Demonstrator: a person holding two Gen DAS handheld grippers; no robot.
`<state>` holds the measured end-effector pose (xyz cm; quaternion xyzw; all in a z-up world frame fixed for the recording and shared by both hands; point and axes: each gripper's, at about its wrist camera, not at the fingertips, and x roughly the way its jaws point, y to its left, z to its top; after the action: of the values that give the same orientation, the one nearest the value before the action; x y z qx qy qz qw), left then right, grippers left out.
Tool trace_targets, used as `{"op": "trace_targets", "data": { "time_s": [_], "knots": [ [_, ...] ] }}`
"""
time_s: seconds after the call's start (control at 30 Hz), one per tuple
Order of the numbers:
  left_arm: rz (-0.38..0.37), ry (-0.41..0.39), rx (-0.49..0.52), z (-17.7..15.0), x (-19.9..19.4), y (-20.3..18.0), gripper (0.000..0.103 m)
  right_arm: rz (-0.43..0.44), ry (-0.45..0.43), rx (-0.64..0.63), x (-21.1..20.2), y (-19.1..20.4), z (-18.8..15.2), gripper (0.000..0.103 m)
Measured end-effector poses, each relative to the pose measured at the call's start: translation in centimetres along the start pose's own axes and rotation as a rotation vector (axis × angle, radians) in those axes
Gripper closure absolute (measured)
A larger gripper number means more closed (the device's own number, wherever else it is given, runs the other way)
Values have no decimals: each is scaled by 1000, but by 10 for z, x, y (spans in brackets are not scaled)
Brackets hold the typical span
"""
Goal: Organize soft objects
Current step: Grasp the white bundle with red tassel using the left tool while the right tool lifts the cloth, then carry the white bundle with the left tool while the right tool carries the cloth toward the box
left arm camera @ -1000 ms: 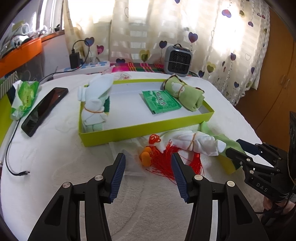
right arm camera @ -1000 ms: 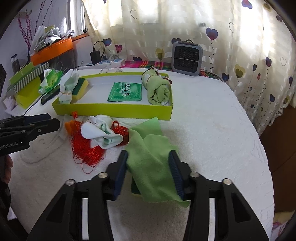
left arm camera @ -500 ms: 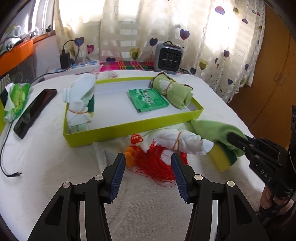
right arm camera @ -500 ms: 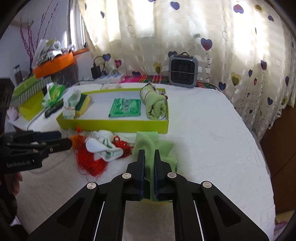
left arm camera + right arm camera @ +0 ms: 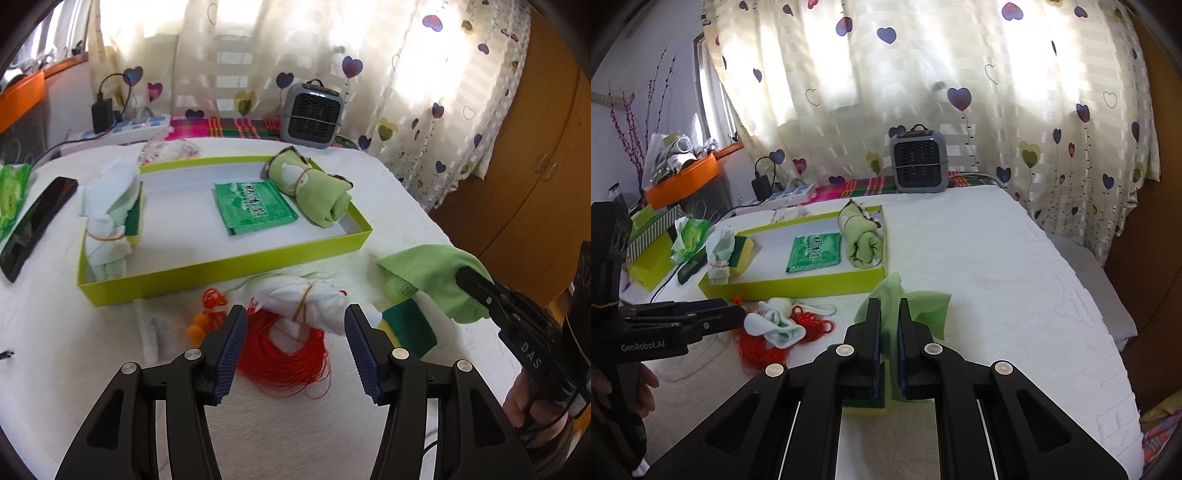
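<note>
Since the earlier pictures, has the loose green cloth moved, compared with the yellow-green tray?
Yes. The green cloth lay flat on the white cover a second ago; now the right gripper, shut on it, has lifted it, bunched, beside the tray's near corner.

Small grey heater (image 5: 313, 114) at the far edge of the white-covered table (image 5: 997, 266), w/ heart-print curtain (image 5: 923, 74) behind. Black phone (image 5: 35, 225) lies at left, beside a green tissue pack (image 5: 11, 192). Power strip (image 5: 125, 131) w/ black charger (image 5: 102, 115) plugged in. Orange shelf (image 5: 683, 182) far left.
</note>
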<state>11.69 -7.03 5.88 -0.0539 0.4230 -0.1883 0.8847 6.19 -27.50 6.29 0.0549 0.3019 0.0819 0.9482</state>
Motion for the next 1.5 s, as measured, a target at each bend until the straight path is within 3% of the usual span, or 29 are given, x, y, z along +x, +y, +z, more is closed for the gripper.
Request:
{"op": "trace_targets", "data": {
  "time_s": [0.33,0.73,1.03,1.5],
  "knots": [
    [11,46,-48,17,24,-16,49,0,2,34,2,-18,-4,95],
    [44,117,-66,5,40,-12,49,22,15,22,7,-18,-7,95],
    [-31,154,-164,6,54,-3,49,26,17,32,9,-21,-7,95],
    [-64,95,-148,3,42,-4,63,30,19,38,9,-23,-8,95]
  ]
}}
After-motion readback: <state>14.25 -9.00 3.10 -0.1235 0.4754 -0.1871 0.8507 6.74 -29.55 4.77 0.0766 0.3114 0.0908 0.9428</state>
